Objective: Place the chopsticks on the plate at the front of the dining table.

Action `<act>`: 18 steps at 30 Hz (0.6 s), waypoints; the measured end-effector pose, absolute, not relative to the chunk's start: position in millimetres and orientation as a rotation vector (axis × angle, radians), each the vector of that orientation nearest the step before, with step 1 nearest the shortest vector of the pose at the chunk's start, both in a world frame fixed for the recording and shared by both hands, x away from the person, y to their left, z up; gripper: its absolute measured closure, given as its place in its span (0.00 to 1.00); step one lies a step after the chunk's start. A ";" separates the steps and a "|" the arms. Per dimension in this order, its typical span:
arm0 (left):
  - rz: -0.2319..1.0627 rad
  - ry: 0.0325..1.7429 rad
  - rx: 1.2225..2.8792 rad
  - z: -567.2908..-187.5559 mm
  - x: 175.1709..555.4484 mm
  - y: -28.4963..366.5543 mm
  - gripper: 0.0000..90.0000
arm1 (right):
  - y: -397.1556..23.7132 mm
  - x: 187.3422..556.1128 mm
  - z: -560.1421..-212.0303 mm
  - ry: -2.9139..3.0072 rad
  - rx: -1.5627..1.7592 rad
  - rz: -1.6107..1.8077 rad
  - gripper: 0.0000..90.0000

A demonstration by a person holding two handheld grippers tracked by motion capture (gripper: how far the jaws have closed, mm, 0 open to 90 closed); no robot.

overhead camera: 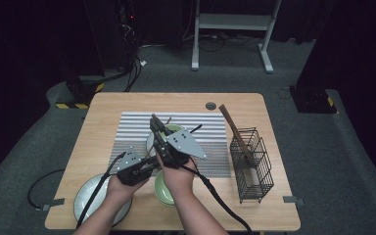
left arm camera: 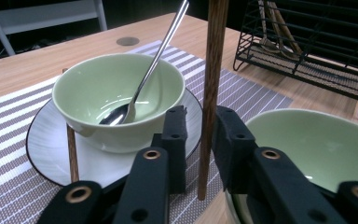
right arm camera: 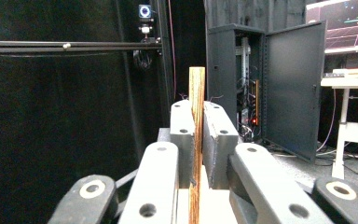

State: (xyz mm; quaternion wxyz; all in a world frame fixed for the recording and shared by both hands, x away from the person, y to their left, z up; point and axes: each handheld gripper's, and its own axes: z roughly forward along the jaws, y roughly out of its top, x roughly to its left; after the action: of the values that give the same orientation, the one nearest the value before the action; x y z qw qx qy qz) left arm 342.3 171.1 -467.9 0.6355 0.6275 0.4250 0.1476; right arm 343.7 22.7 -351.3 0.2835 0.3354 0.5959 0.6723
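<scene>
I see my right gripper (right arm camera: 198, 126) clamped on a slim wooden chopstick (right arm camera: 196, 154), standing upright above the glossy green bowl (left arm camera: 116, 100). My left gripper (left arm camera: 200, 133) brackets the same stick; contact unclear.

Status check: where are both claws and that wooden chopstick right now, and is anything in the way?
Right claw shut on wooden chopstick, upright. Left claw around its lower part, contact unclear. Bowl with spoon close behind.
</scene>
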 end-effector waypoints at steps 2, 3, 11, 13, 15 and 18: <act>0.344 0.960 1.438 -468.8 340.7 173.0 0.88 | 23.2 343.8 -351.5 1.597 0.893 1.797 0.92; 0.344 0.959 1.433 -468.8 340.5 173.1 0.89 | 23.6 343.8 -351.7 1.598 0.897 1.797 0.92; 0.359 0.949 1.414 -468.8 339.1 173.7 0.93 | 25.5 345.3 -353.4 1.602 0.903 1.796 0.92; 0.354 0.951 1.410 -469.0 339.2 173.9 0.94 | 25.1 345.7 -353.2 1.605 0.907 1.796 0.92; 0.362 0.948 1.413 -469.0 339.0 173.9 0.94 | 24.6 345.9 -353.0 1.606 0.907 1.793 0.92; 0.360 0.953 1.427 -468.8 339.2 175.4 0.94 | 23.7 346.1 -352.8 1.608 0.908 1.788 0.92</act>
State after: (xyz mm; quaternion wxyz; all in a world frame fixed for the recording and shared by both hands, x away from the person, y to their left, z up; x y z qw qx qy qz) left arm 339.2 175.4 -468.8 0.6396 0.6257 0.4178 0.1578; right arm 346.1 23.7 -352.8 0.2819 0.3391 0.6002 0.6673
